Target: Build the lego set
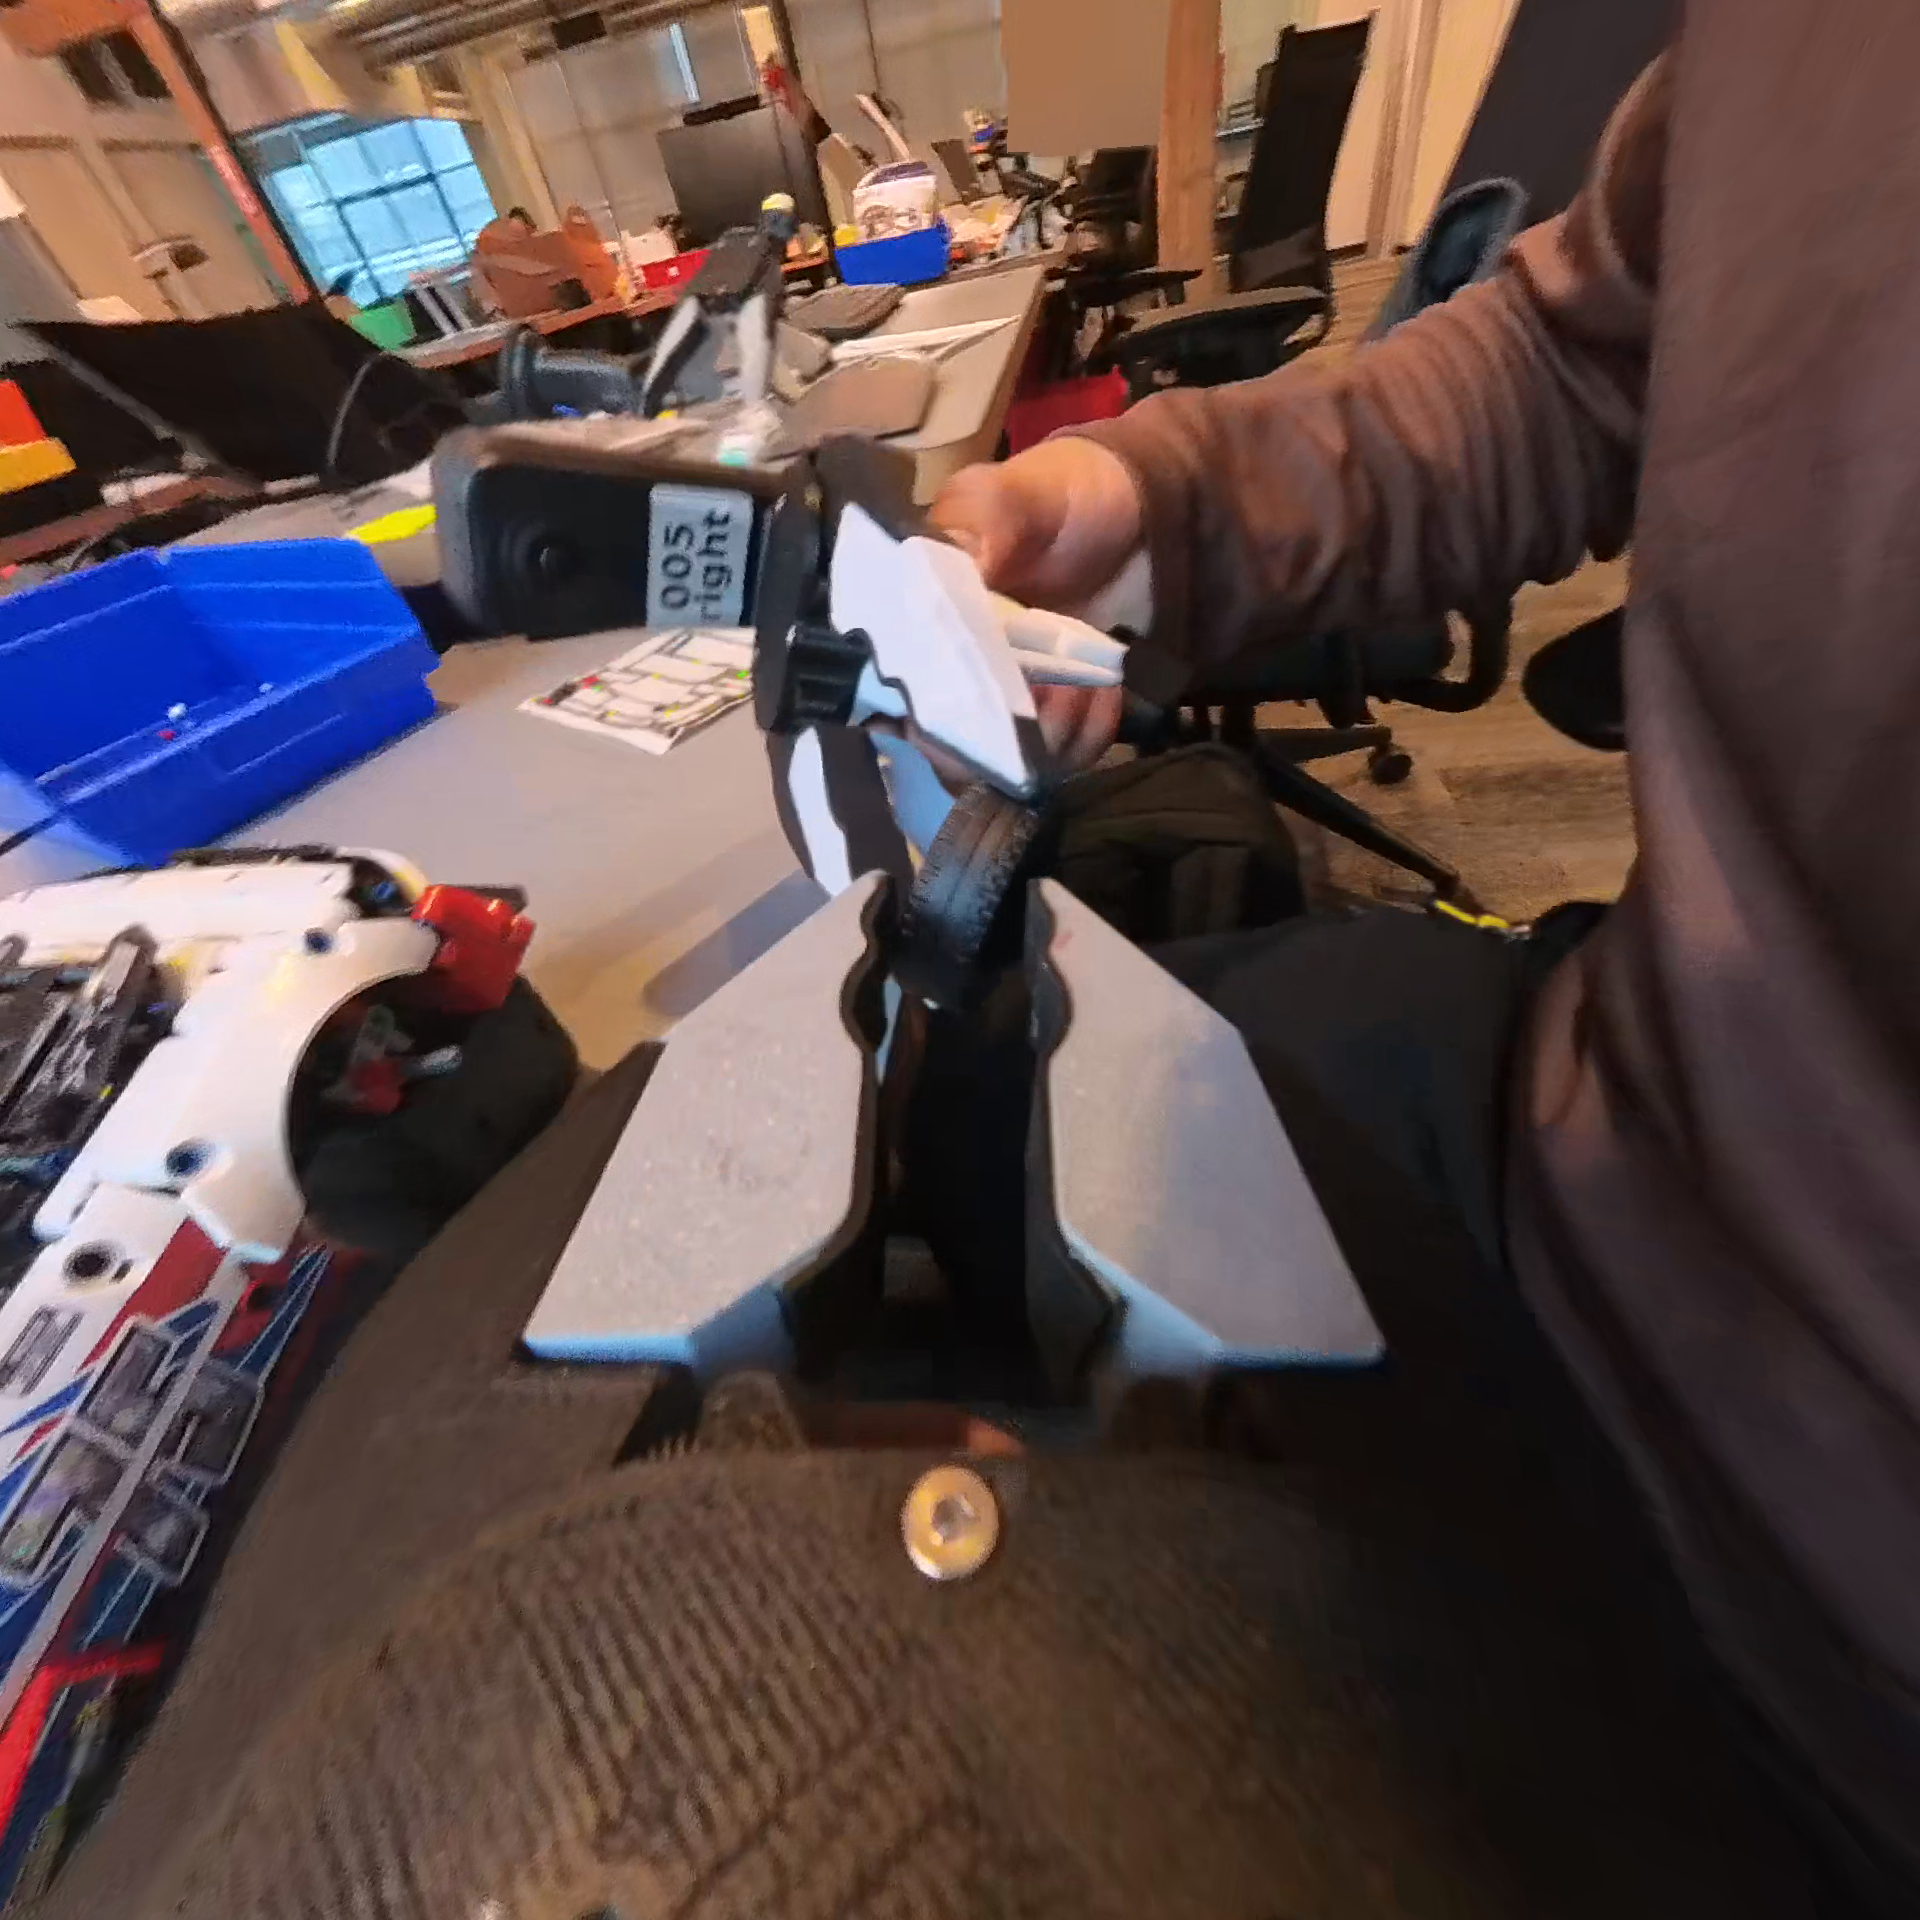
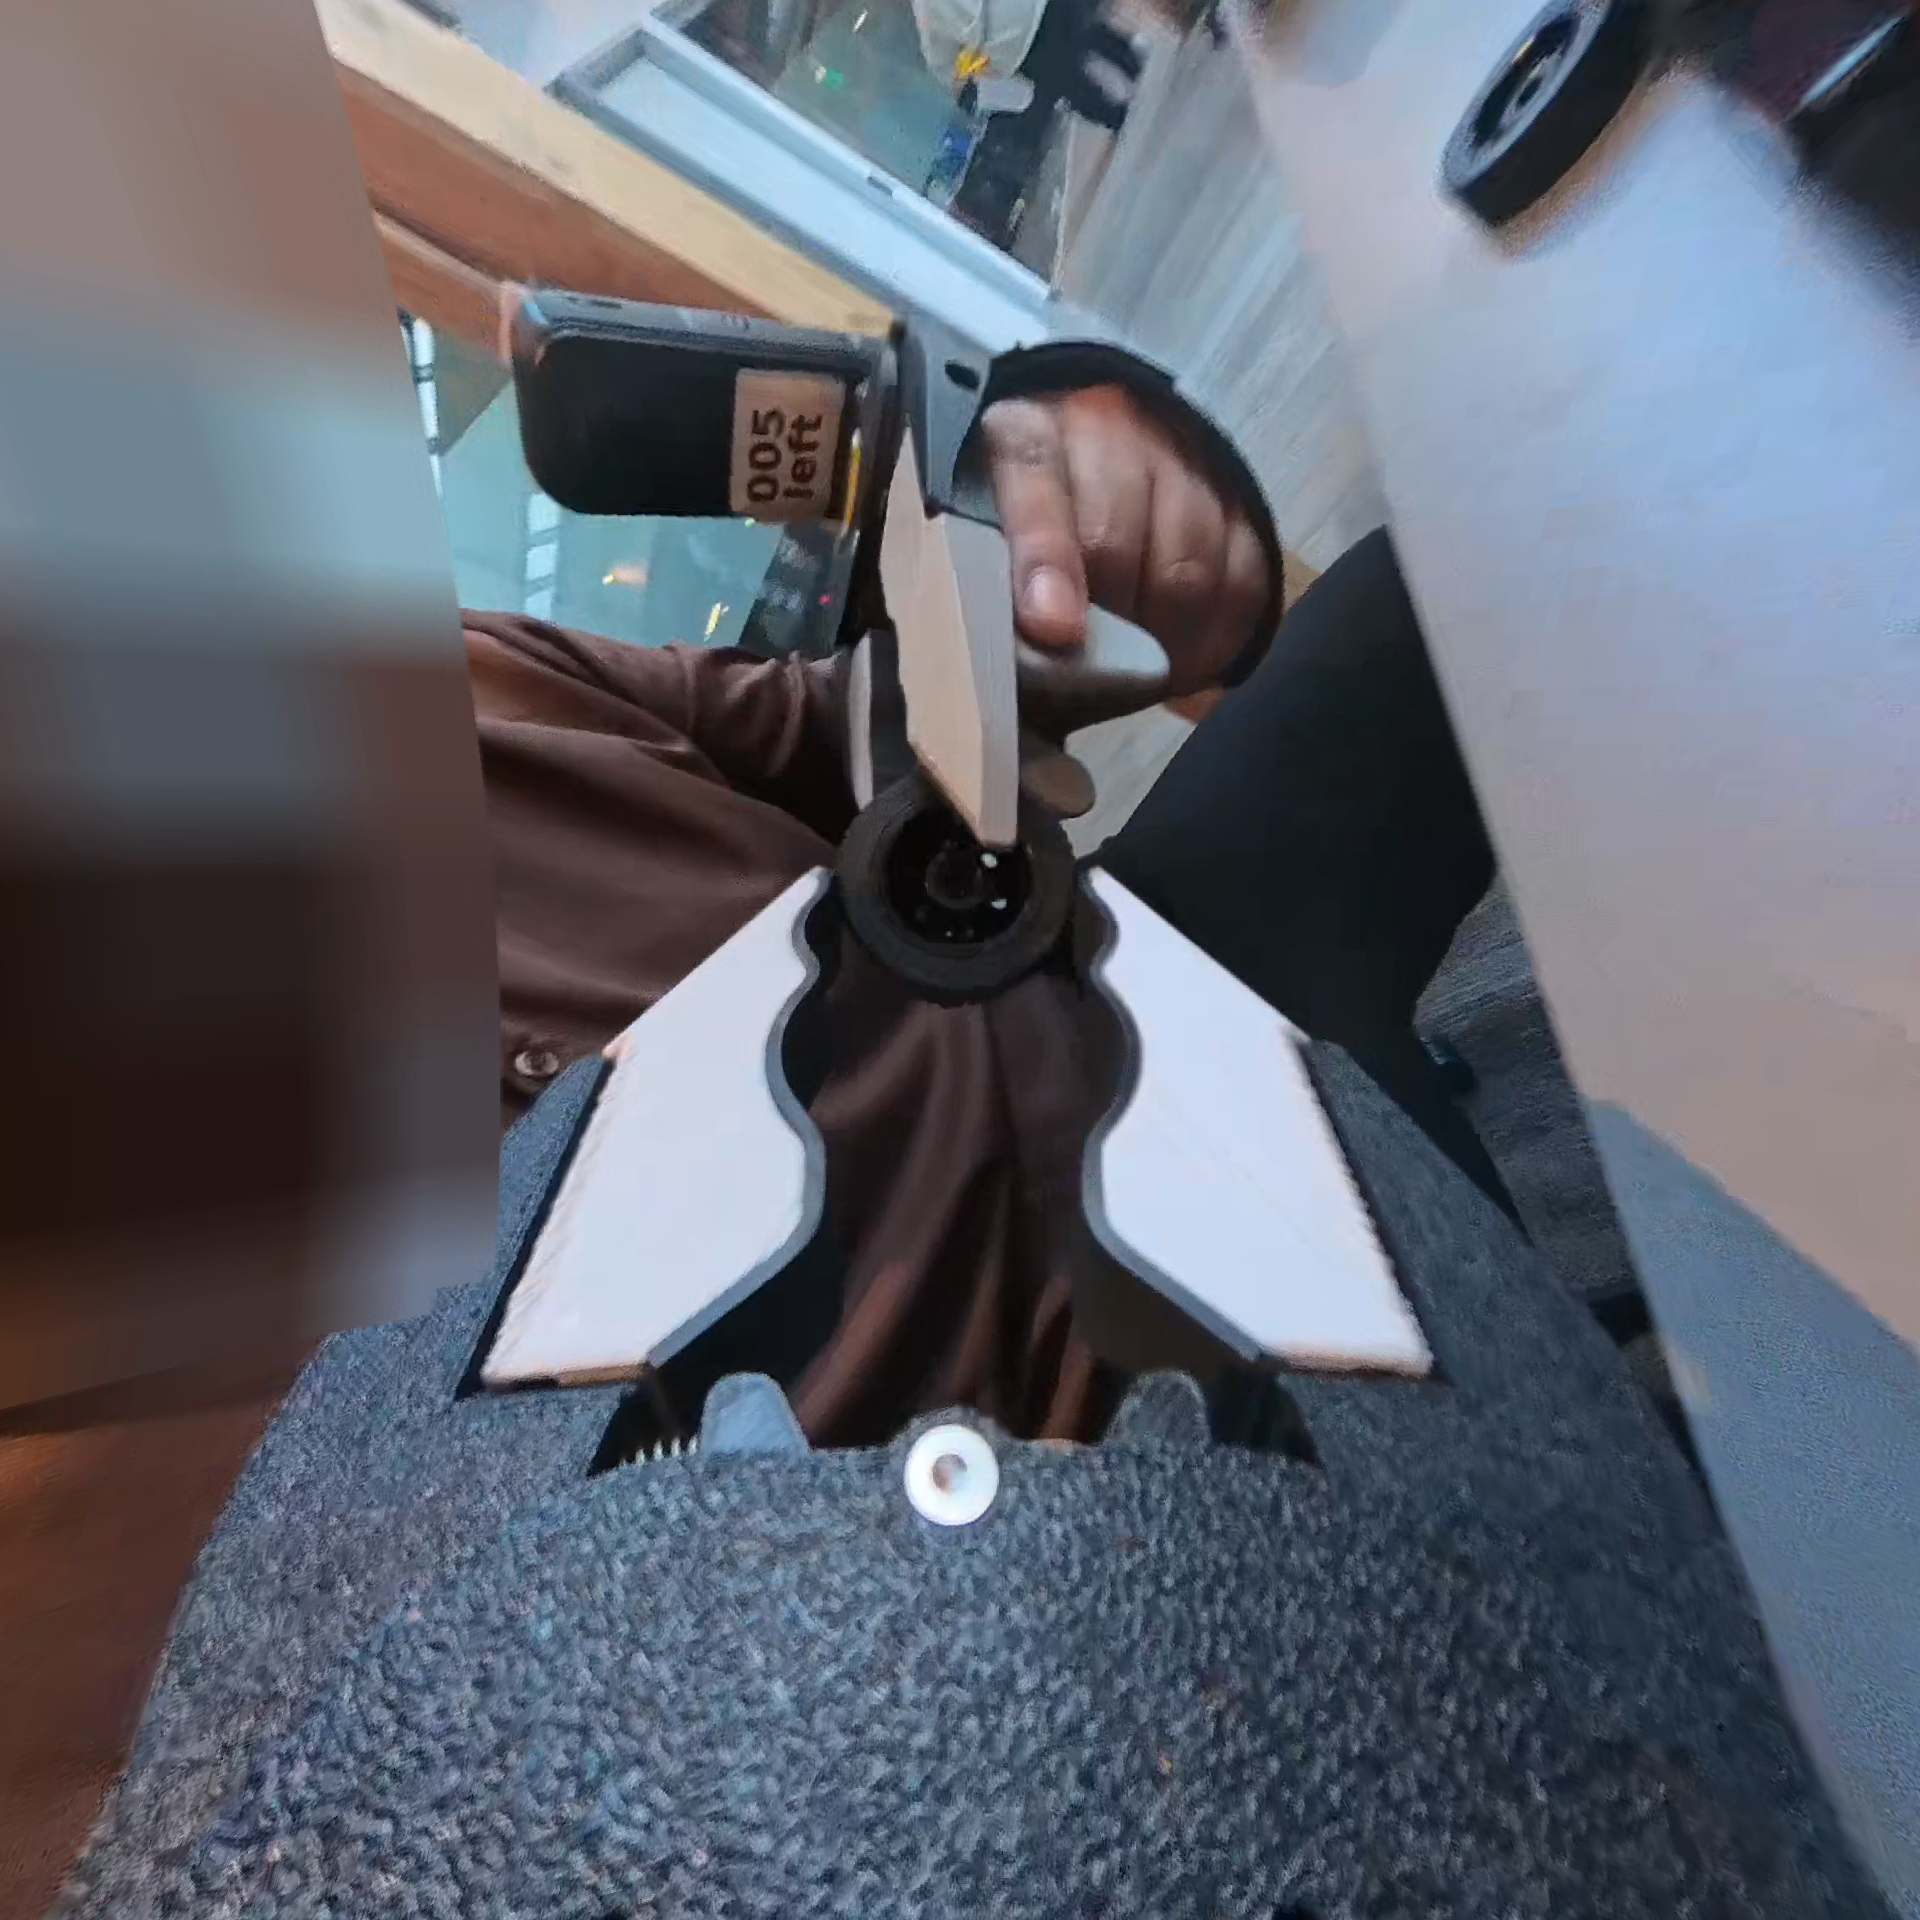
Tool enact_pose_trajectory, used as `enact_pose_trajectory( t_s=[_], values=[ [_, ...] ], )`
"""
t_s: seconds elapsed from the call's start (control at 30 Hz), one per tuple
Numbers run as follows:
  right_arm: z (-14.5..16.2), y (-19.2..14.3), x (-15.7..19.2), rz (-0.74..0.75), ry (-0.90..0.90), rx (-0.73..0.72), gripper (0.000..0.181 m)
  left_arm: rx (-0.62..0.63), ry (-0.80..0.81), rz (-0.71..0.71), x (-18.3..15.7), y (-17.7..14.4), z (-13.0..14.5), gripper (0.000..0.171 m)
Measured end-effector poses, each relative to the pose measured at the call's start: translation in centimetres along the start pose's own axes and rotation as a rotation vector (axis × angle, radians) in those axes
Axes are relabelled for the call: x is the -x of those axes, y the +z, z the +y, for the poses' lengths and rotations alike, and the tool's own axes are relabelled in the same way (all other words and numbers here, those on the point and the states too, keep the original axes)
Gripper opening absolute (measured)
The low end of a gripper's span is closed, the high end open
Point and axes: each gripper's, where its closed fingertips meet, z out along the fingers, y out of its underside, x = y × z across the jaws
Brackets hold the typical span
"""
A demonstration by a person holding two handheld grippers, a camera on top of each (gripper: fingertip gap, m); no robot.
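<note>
A black Lego wheel (image 1: 977, 904) is held in the air off the table's edge, between both grippers. My left gripper (image 1: 964, 894) is shut on the wheel's two flat faces. My right gripper (image 1: 925, 831) comes down from above with its fingers either side of the tread. In the right wrist view the wheel (image 2: 956, 920) faces me hub-on, and my right gripper (image 2: 956, 883) has both tips against the tread. The left gripper (image 2: 930, 821) reaches in from above with one finger across the hub. The partly built white, red and blue car (image 1: 197, 1049) lies on the table at the left.
The grey table (image 1: 540, 810) carries a blue bin (image 1: 208, 665) at the back left and a printed sheet (image 1: 655, 691). A second black wheel (image 2: 1538, 114) lies on the table top. A person's brown sleeve (image 1: 1403, 436) and dark lap fill the right side. The grippers are tip to tip, or close to it.
</note>
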Motion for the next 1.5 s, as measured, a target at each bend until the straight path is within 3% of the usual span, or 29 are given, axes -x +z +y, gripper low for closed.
enact_pose_trajectory(
  t_s=[0.03,0.3,0.4,0.5,0.6,0.83,1.03,1.2,1.37,1.5],
  values=[
    [-0.5,0.0,-0.4,0.036,-0.016,-0.017,0.041,0.012,-0.017,-0.021,0.5,-0.1,0.2,0.020],
    [-5.1,-0.5,-2.0,0.490,-0.392,-0.239,0.034,0.133,0.005,-0.243,4.0,-2.0,1.9,0.012],
    [-6.6,-2.8,-3.9,0.776,-0.484,-0.368,0.027,0.232,0.055,-0.262,5.1,-3.1,4.0,0.012],
    [-7.0,-5.3,-5.1,0.961,-0.454,-0.536,0.020,0.309,0.119,-0.262,5.5,-4.5,6.2,0.012],
    [-6.9,-6.5,-6.6,1.115,-0.413,-0.660,0.010,0.302,0.132,-0.226,5.0,-5.2,6.7,0.013],
    [-8.4,-5.2,-8.0,1.526,-0.556,-0.565,0.016,0.179,0.096,-0.059,2.8,-5.8,5.6,0.012],
    [-10.0,-4.7,-8.2,1.705,-0.597,-0.512,0.014,0.096,0.051,0.042,2.3,-6.5,4.2,0.013],
    [-9.8,-5.2,-8.9,1.745,-0.556,-0.510,0.000,0.101,0.019,0.128,1.7,-7.1,4.3,0.013],
    [-10.0,-5.6,-8.9,1.781,-0.554,-0.507,0.009,0.129,0.044,0.158,1.1,-7.5,4.9,0.013],
    [-10.4,-5.4,-9.1,1.801,-0.577,-0.476,0.000,0.137,0.058,0.178,0.8,-7.7,5.2,0.013]
  ],
)
